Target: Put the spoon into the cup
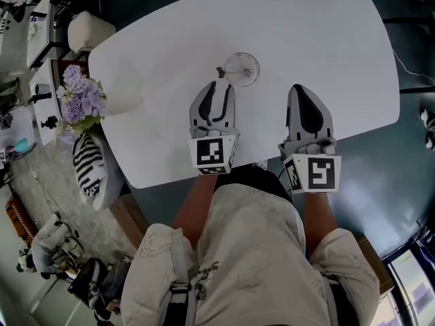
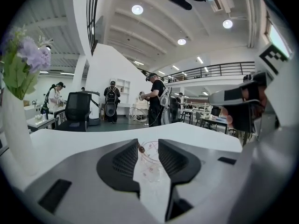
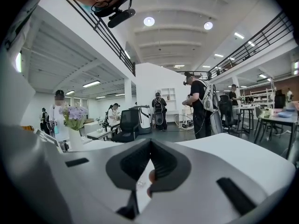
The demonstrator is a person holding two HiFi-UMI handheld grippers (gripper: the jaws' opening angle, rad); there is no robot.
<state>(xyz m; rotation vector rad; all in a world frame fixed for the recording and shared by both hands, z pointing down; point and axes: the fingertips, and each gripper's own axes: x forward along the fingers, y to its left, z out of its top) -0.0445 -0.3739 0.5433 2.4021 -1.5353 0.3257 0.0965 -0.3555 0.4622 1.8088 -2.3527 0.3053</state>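
You are holding the left tool (image 1: 217, 90) just short of the glass cup (image 1: 242, 68), with its jaws standing wide apart and nothing pressed between the pads. Its own view is showing the cup framed in the gap, beyond the tips and apart from them. The cup is standing upright on the white table (image 1: 326, 46), at about 1 o'clock from that tool. The spoon (image 1: 221, 71) is sitting in it, its brown handle end leaning out over the rim at the cup's 9 o'clock side. The right tool (image 1: 302, 92) is hanging at 3 o'clock of the left one, well clear of the cup, with its jaws closed tip to tip on nothing. A vase of purple flowers (image 1: 81, 100) is standing near the table's 9 o'clock edge, out of the way. Judging from this, the placing itself is looking done and you are at the letting-go stage. The next move is calling for a straight pull-back toward 6 o'clock, with the open jaws staying off the protruding handle so the light cup is not tipping or sliding.
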